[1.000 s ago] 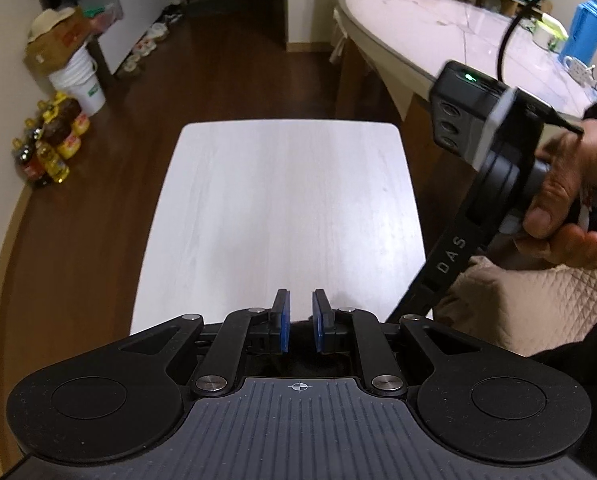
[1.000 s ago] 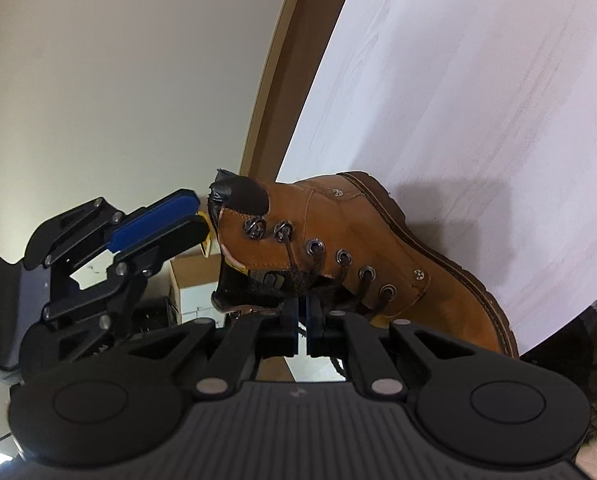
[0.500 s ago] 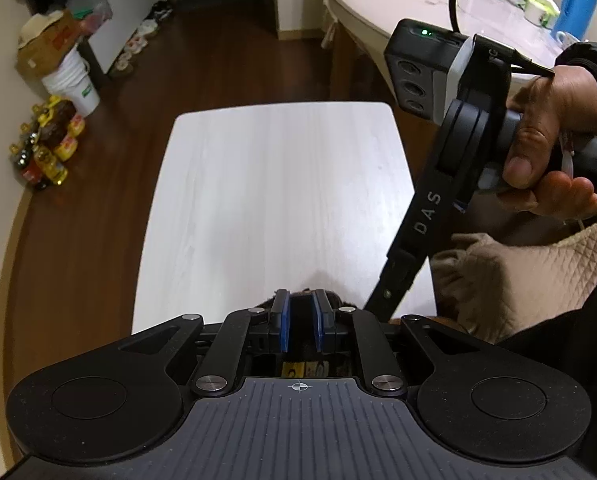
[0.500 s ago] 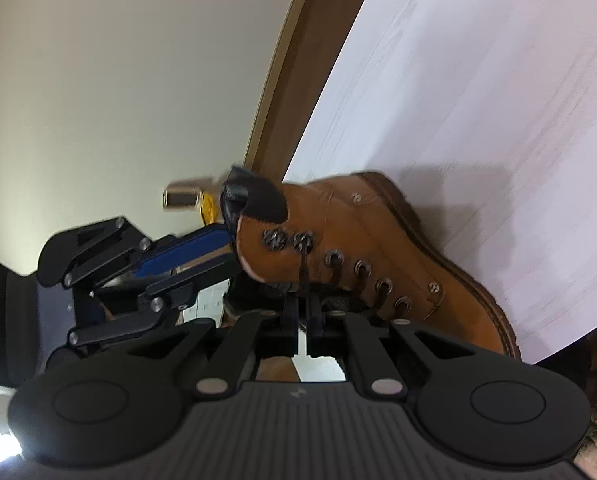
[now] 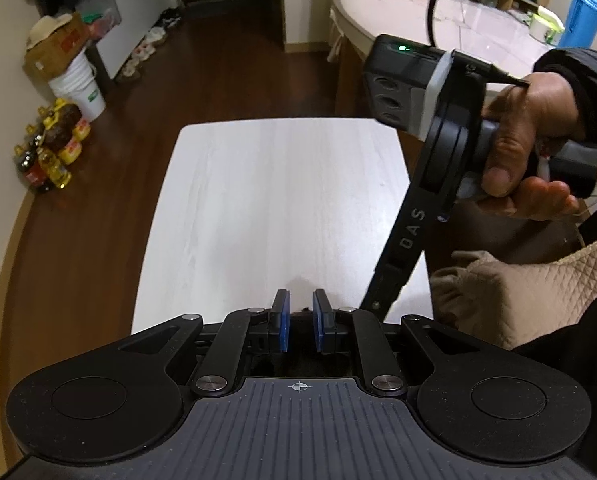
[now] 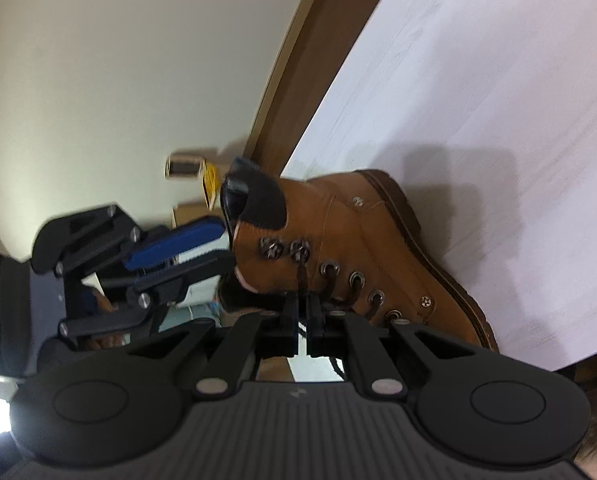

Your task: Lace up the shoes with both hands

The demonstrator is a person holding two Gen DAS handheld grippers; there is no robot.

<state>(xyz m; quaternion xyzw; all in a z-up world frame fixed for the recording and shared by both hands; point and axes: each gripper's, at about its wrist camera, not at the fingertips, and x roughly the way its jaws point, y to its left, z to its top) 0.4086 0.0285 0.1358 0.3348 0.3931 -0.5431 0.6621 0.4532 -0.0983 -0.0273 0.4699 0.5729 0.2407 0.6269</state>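
A tan lace-up boot (image 6: 338, 232) lies on the white table (image 6: 498, 100) near its edge. My right gripper (image 6: 302, 300) is shut on the dark lace (image 6: 299, 276), which runs straight from a top hook down into its fingers. In the right wrist view my left gripper (image 6: 222, 244) reaches in from the left, its tips beside the boot's black collar. Whether they touch it I cannot tell. In the left wrist view the left gripper (image 5: 300, 300) is open, and its blue pads (image 5: 283, 320) have only a gap between them. A hand (image 5: 518, 168) holds the right tool.
The white table (image 5: 278, 200) stretches ahead over a dark wooden floor. Bottles (image 5: 46, 156) and a white bucket (image 5: 78, 88) stand by the left wall. A round table (image 5: 438, 12) with a blue jug (image 5: 582, 20) is at the back right, and a quilted cushion (image 5: 518, 300) at the right.
The right gripper has rolled and shifted a little with the lace in it, and the lace now runs straight from the hook. The left gripper has kept still.
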